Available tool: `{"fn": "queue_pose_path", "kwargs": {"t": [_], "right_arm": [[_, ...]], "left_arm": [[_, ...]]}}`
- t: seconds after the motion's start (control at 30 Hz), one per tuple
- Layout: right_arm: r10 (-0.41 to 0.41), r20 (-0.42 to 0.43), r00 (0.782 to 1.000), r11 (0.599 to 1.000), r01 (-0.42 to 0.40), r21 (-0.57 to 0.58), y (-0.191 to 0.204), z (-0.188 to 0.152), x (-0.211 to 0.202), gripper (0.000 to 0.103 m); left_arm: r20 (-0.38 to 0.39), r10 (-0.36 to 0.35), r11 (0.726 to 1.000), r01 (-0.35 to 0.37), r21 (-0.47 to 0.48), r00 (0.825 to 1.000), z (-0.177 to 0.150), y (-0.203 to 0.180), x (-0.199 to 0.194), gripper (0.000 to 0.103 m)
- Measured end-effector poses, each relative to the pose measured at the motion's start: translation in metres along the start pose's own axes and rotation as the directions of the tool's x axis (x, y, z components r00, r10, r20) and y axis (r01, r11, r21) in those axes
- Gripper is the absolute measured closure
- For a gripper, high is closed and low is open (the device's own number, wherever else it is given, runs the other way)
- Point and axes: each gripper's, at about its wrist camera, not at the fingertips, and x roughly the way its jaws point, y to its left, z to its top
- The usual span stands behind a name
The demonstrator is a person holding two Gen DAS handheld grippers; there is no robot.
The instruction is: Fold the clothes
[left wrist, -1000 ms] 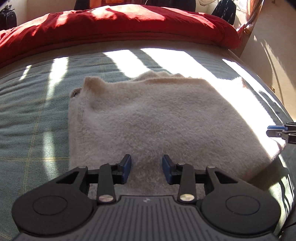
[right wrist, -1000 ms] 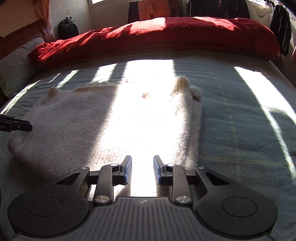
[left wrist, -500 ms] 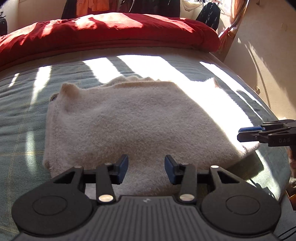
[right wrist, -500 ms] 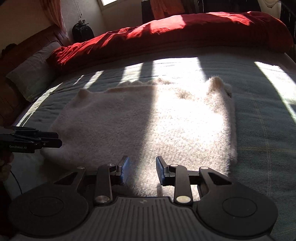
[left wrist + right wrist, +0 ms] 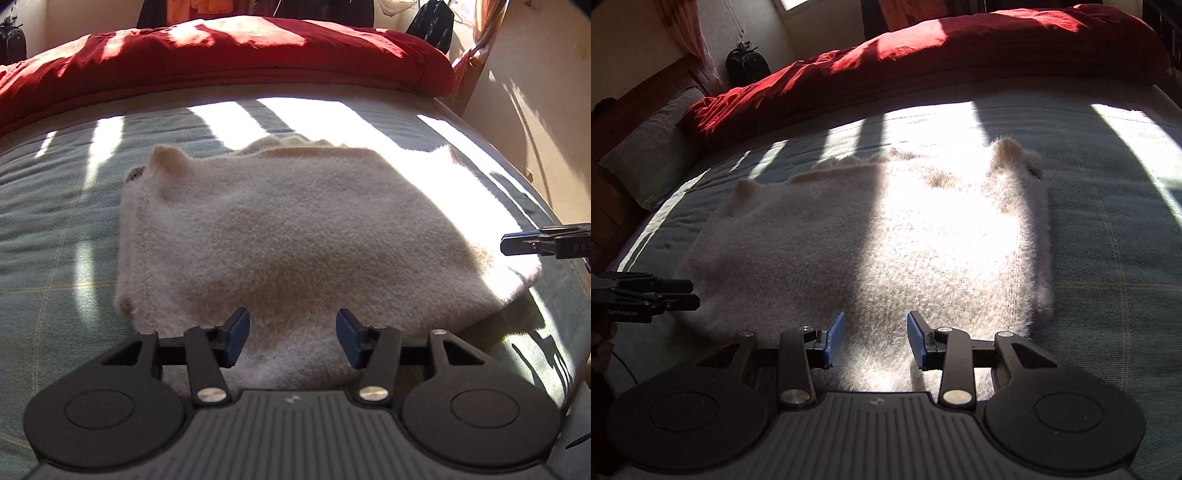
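Left gripper (image 5: 290, 341): jaws wide and empty, poised low over the near edge of a fluffy cream garment (image 5: 295, 236), likely so the hem falls between the blue pads.
Right gripper (image 5: 875, 339): also spread with nothing between the pads, held at the same near edge, further along it; the pair spaced as if to take the edge at two points.
Garment: lies flat on the bed in a rough rectangle, with a second layer seeming to peek out along its far edge; strong glare makes the layering hard to confirm.
Stage: the tidy block would suit a piece already folded over and due another fold, or one just laid down complete.
Bed cover (image 5: 55, 229): pale green, striped with window light, giving a broad, flat work surface.
Red duvet (image 5: 221, 55): bunched along the far side, well apart from the garment.
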Motion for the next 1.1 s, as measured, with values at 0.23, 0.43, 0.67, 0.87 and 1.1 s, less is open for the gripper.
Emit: {"fn": "queue_pose_path", "kwargs": {"t": [0.23, 0.43, 0.67, 0.87, 1.1], "right_arm": [[-0.098, 0.063, 0.993, 0.995, 0.099, 0.001, -0.026, 0.047, 0.022, 0.06], [-0.157, 0.109, 0.982, 0.988, 0.157, 0.015, -0.045, 0.079, 0.037, 0.059], [-0.129, 0.134, 0.983, 0.991, 0.122, 0.062, -0.056, 0.085, 0.04, 0.059], [-0.1, 0.158, 0.982, 0.99, 0.083, 0.115, -0.066, 0.085, 0.031, 0.055], [-0.039, 0.124, 0.991, 0.994, 0.025, 0.107, -0.06, 0.047, -0.004, 0.05]], "left_arm": [[0.009, 0.087, 0.996, -0.086, -0.03, 0.996, 0.031, 0.025, 0.037, 0.047], [0.016, 0.105, 0.989, -0.102, -0.106, 0.994, 0.037, 0.053, 0.067, 0.043], [0.029, 0.134, 0.98, -0.128, -0.155, 0.991, 0.047, 0.069, 0.083, 0.042], [0.04, 0.143, 0.98, -0.136, -0.147, 0.989, 0.049, 0.067, 0.068, 0.042], [-0.007, 0.132, 0.981, -0.132, -0.142, 0.991, 0.018, 0.058, 0.038, 0.036]]}}
